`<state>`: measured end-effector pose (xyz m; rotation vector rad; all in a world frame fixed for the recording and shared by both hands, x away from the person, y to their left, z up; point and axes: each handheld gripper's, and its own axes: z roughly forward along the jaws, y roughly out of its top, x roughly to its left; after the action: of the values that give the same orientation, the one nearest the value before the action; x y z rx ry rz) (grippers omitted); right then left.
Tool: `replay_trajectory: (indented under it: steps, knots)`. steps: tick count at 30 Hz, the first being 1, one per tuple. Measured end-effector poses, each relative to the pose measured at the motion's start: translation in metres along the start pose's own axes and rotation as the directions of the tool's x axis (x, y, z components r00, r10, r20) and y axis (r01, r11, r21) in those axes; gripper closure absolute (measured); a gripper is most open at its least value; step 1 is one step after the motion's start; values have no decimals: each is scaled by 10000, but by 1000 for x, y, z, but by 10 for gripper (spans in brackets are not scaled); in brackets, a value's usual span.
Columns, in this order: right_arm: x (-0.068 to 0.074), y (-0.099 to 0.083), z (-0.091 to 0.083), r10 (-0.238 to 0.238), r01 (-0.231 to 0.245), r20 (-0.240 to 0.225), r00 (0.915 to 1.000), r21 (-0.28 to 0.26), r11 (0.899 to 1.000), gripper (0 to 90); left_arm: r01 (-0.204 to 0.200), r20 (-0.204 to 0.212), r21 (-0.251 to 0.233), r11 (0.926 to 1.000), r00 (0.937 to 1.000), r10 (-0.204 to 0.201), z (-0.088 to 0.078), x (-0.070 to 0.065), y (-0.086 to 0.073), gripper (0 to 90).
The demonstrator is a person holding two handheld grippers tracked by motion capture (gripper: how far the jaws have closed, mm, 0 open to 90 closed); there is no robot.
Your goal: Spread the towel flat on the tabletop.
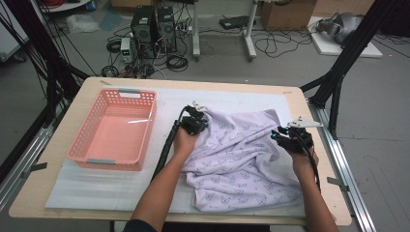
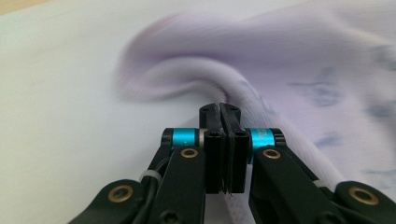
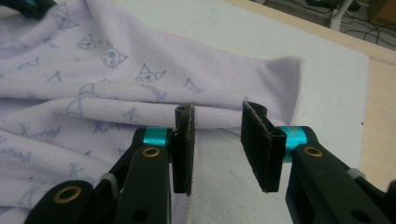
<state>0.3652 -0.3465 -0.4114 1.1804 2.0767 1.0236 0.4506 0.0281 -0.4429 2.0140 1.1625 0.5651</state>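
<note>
A pale lilac cloth (image 1: 241,154) printed with small cat faces lies rumpled on the white mat at the table's right half. My left gripper (image 1: 196,122) sits at the cloth's far left corner. In the left gripper view this gripper (image 2: 220,112) is shut on a rolled edge of the cloth (image 2: 280,56), and the pads meet with fabric pinched between them. My right gripper (image 1: 283,135) is at the cloth's right edge. In the right gripper view its jaws (image 3: 217,140) stand open over the mat, with the cloth's hem (image 3: 93,93) running beside the left pad, not pinched.
A pink plastic basket (image 1: 82,137) stands on the white mat (image 1: 96,188) at the left, with nothing in it. The wooden table (image 1: 34,193) ends close to my right hand. Black frame posts, computers and cables stand on the floor beyond.
</note>
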Motion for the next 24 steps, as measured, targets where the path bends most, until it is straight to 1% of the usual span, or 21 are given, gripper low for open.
replay_trajectory:
  steps: [1,2,4,6,7,8,9,11,12,13,14,15,16,17,18,19,20,21,22,23,24]
  knots:
    - [-1,0,1,-28,28,5,10000,-26,10000,643,267,-223,-43,9996,9994,-268,-4,9,-2,881]
    - [-1,-1,2,-12,12,18,10000,-13,10000,643,533,-348,-46,9986,9980,-534,-7,17,-5,881]
    - [-2,-2,4,-23,23,68,10000,82,10000,643,708,-537,-71,9975,9960,-711,-13,27,-9,880]
    - [-3,-4,5,31,-34,162,9999,217,9998,643,757,-790,-88,9971,9940,-762,-17,33,-10,880]
    - [-4,-5,6,102,-107,163,9998,295,9995,643,743,-997,-182,9971,9921,-758,-20,34,-9,880]
    - [-5,-6,6,155,-161,176,9997,361,9992,642,833,-1093,-352,9959,9902,-867,-22,35,-8,879]
    - [-6,-8,6,255,-262,184,9995,393,9989,641,902,-1037,-422,9950,9901,-941,-24,36,-8,877]
    - [-7,-10,9,408,-411,79,9991,499,9979,635,718,-1078,-456,9964,9912,-764,-27,34,-7,873]
    - [-7,-10,11,440,-439,-12,9990,564,9974,632,723,-1081,-552,9959,9911,-779,-29,33,-8,873]
    - [-6,-11,14,492,-482,-148,9987,622,9969,623,654,-1104,-562,9963,9913,-713,-30,33,-9,872]
    - [-4,-11,17,549,-525,-330,9979,680,9963,611,690,-1073,-612,9957,9914,-753,-30,32,-11,871]
    - [-2,-12,21,616,-575,-571,9965,706,9958,603,656,-1059,-572,9962,9918,-714,-31,33,-13,871]
    - [1,-13,26,798,-733,-855,9931,761,9944,608,672,-1046,-559,9962,9919,-727,-31,33,-15,872]
    - [3,-13,30,828,-744,-969,9918,874,9934,620,630,-1018,-527,9966,9925,-681,-31,34,-17,873]
    - [5,-14,34,684,-581,-909,9935,1109,9921,638,669,-1033,-525,9964,9920,-721,-31,34,-19,874]
    - [7,-16,38,419,-303,-839,9956,1340,9905,683,680,-1049,-518,9963,9918,-732,-31,35,-20,875]
    - [7,-16,38,476,-346,-1001,9938,1279,9912,788,748,-1076,-523,9958,9910,-801,-31,37,-21,875]
    - [6,-16,36,570,-415,-1120,9921,1359,9898,867,807,-1045,-506,9955,9908,-856,-32,38,-22,875]
    - [6,-14,34,162,-45,-733,9972,1570,9876,870,884,-1058,-502,9948,9900,-933,-32,39,-23,875]
    - [5,-14,31,26,66,-521,9986,1760,9844,873,927,-1082,-478,9945,9893,-974,-32,40,-23,875]
    - [1,-15,27,87,5,-465,9989,1932,9812,876,949,-1062,-488,9943,9893,-996,-33,41,-23,875]
